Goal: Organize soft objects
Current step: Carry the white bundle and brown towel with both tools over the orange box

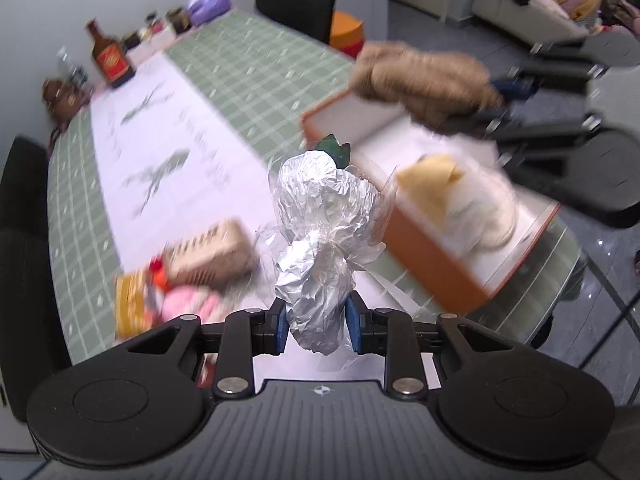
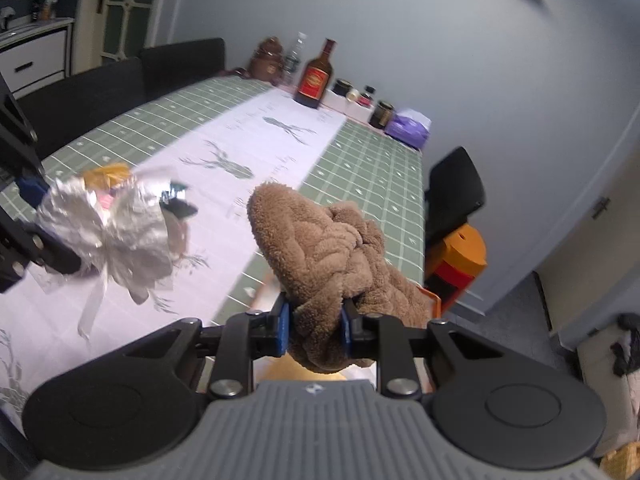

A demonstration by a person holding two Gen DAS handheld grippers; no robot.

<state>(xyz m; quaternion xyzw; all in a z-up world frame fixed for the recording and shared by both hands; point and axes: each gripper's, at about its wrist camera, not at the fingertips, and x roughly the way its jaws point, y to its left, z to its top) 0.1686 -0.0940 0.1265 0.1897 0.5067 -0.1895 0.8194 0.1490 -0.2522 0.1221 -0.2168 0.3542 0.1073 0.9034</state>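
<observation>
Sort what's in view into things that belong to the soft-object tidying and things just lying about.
In the job:
left tool, shut on foil-wrapped bundle
right tool, shut on brown plush toy
orange box

Lying about:
brown bottle
dark jars
purple tissue pack
black chairs

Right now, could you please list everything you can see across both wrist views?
Foil-wrapped bundle: one, silver with a green tip, held above the table.
Plush towel: one, brown, held above the box.
Box: one, orange, open, near table corner; yellow and white items inside.
Table: one, green checked cloth with a white deer runner.
Packages: several, tan, yellow and pink, blurred, on the table.
Bottle: one, brown with red label, far end.
Jars: a few, dark, beside the bottle.
Purple pack: one, far corner.
Chairs: several, black.
Left gripper: shut on the bundle.
Right gripper: shut on the towel.
</observation>
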